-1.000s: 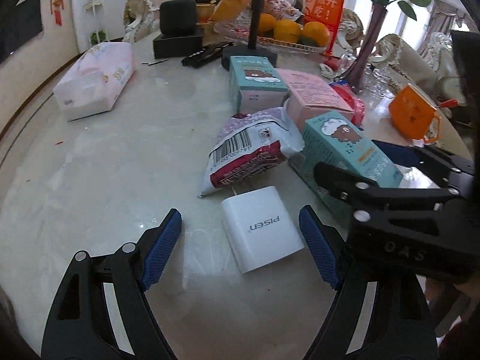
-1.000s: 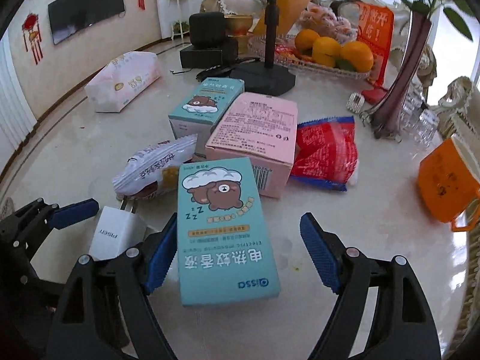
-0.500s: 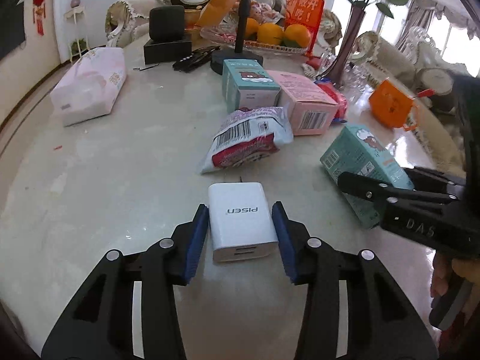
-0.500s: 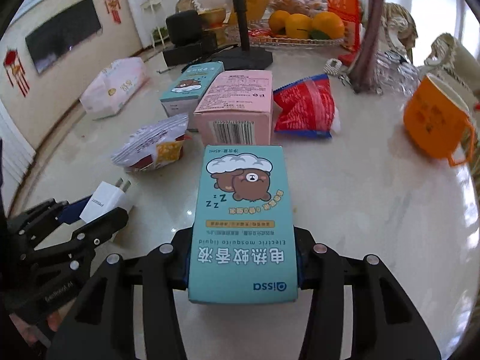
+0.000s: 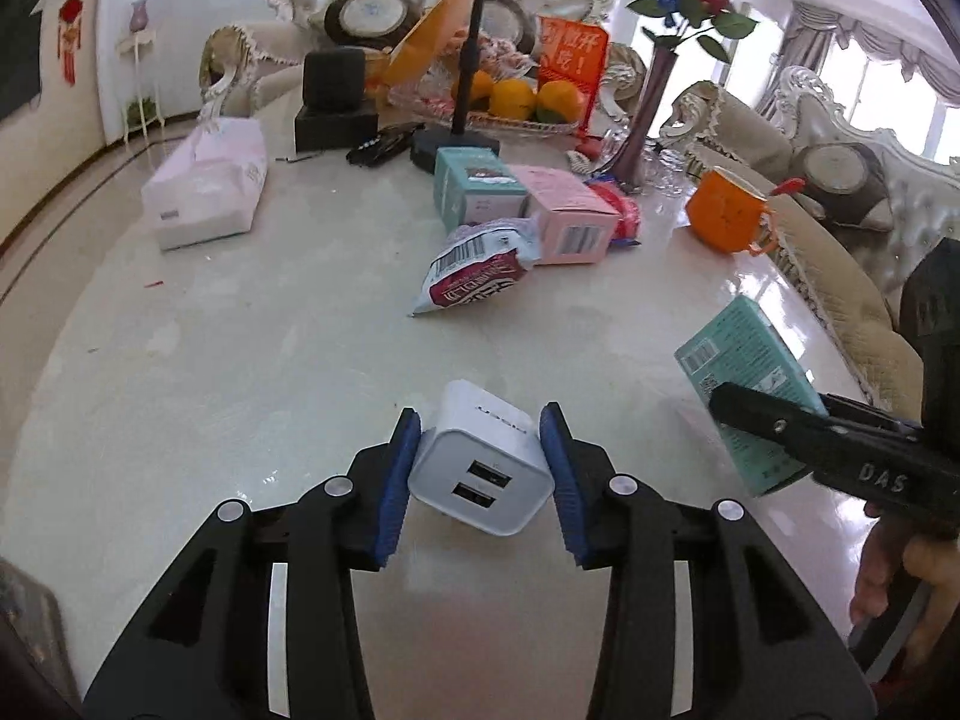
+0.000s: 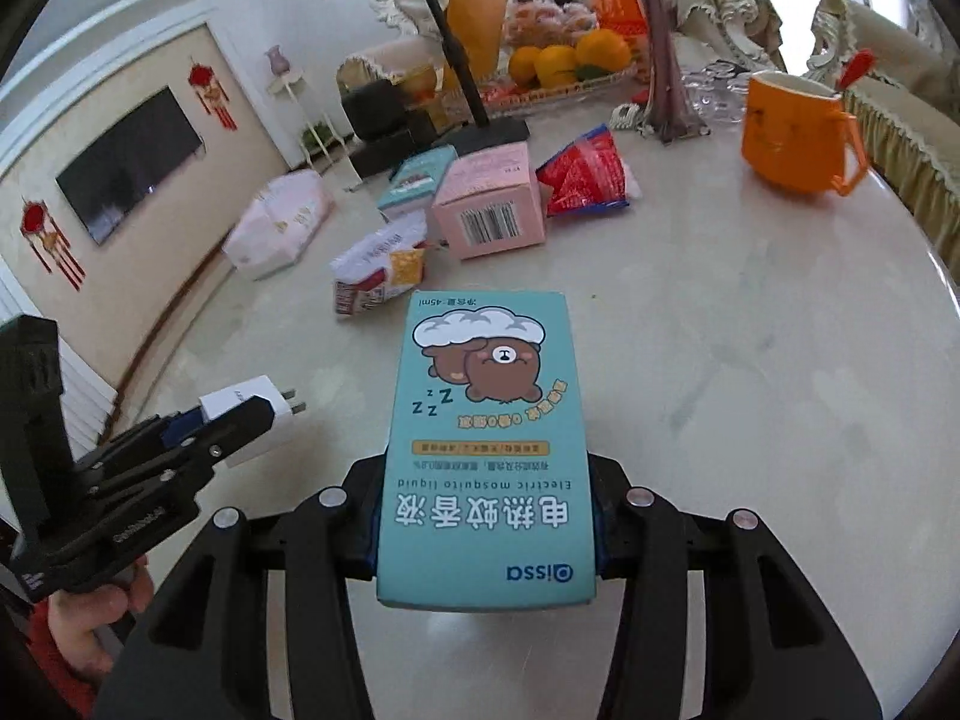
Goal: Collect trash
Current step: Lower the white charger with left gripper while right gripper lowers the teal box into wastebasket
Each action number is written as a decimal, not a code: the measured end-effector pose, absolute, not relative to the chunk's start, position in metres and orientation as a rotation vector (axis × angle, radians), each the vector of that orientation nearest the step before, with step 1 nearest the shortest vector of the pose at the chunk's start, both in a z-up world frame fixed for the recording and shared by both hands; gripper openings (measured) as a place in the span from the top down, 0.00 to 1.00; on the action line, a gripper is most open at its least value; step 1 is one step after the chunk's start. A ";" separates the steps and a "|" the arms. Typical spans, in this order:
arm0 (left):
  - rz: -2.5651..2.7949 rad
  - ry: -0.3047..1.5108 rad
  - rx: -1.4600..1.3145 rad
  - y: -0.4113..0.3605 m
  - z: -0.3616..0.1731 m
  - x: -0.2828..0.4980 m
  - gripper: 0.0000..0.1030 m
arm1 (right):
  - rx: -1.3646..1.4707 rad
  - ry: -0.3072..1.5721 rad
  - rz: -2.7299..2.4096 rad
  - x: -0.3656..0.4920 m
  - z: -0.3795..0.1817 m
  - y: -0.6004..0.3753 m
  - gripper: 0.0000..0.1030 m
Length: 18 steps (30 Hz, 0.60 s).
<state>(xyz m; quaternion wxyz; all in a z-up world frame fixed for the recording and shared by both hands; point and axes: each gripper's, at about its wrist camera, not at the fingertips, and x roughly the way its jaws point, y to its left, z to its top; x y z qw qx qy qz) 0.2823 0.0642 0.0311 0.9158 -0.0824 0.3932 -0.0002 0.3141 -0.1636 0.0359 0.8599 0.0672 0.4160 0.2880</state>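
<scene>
My left gripper [image 5: 480, 468] closing on the white charger [image 5: 483, 465] at lower centre, my right gripper [image 6: 486, 516] clamping 1 teal box [image 6: 486, 450], bare marble table [image 5: 240, 360] lower left, table edge right, 2 boxes [image 5: 522, 204] and 2 wrappers [image 5: 474, 276] upper centre.

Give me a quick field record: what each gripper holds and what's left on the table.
left gripper: jaws closing, fingers pressed on white USB charger, lifted off the table
right gripper: shut on teal mosquito-liquid box, lifted
left on table: snack bag, pink box, second teal box, red wrapper
other items: tissue pack, orange cup
</scene>
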 end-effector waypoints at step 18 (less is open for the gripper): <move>-0.303 0.704 -0.055 0.014 0.086 0.032 0.60 | 0.183 0.738 0.745 0.052 0.066 -0.229 0.56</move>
